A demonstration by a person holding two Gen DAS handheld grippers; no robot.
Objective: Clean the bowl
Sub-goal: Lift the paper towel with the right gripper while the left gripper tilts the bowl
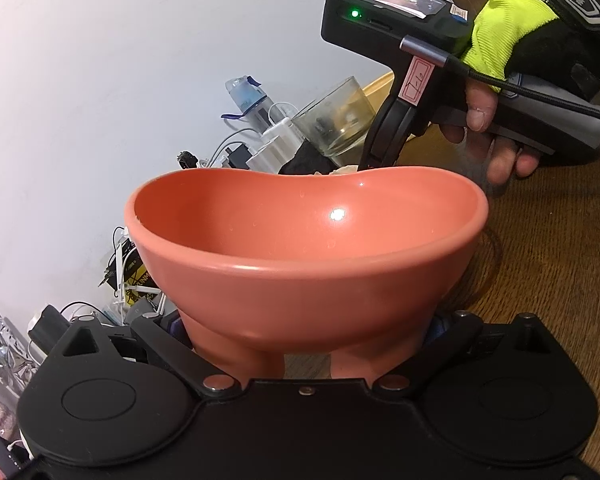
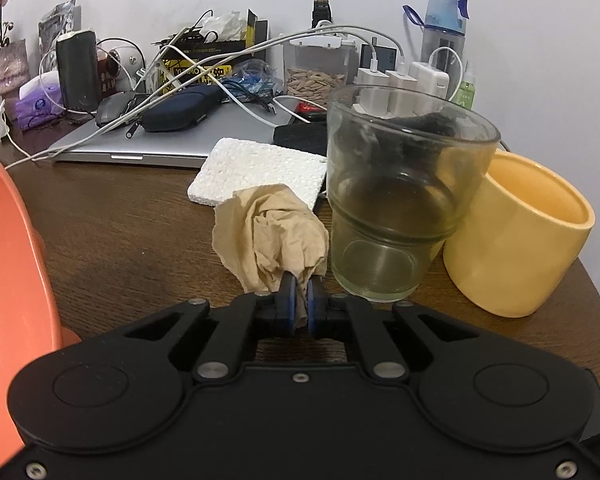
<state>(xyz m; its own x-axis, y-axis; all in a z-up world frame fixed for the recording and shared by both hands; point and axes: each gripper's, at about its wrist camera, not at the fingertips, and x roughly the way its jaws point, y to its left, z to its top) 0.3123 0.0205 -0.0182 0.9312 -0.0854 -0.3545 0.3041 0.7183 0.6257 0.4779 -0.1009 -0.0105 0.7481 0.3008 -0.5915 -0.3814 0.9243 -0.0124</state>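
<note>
While clamped at its foot between the left tool's [image 1: 306,344] fingers, sits tilted and lifted off the desk [image 1: 548,248], open side turned upward and away from the camera: the orange bowl [image 1: 300,248], filling the middle of the left wrist view. Shows a glossy inside with a bright glint and a few small droplets. Seen again at the far left edge of the right wrist view, well to the left of the right tool [image 2: 300,300].

Closed tight on a corner of a crumpled beige paper napkin [image 2: 270,232], with the blue pads pinching the fold between them. Rests on the brown wooden desk just beside a cloudy drinking glass [image 2: 400,200], which stands touching or nearly touching a yellow cup [image 2: 516,248] lying tilted behind it. Lies apart from the bowl, napkin and bowl not touching.

Beyond the napkin: a white sponge [image 2: 256,168], a grey laptop [image 2: 160,144] under tangled cables, chargers, a blue water bottle [image 2: 444,20]. Gripped by a gloved hand [image 1: 512,80], as seen past the bowl's far rim in the left view: the right tool's handle.
</note>
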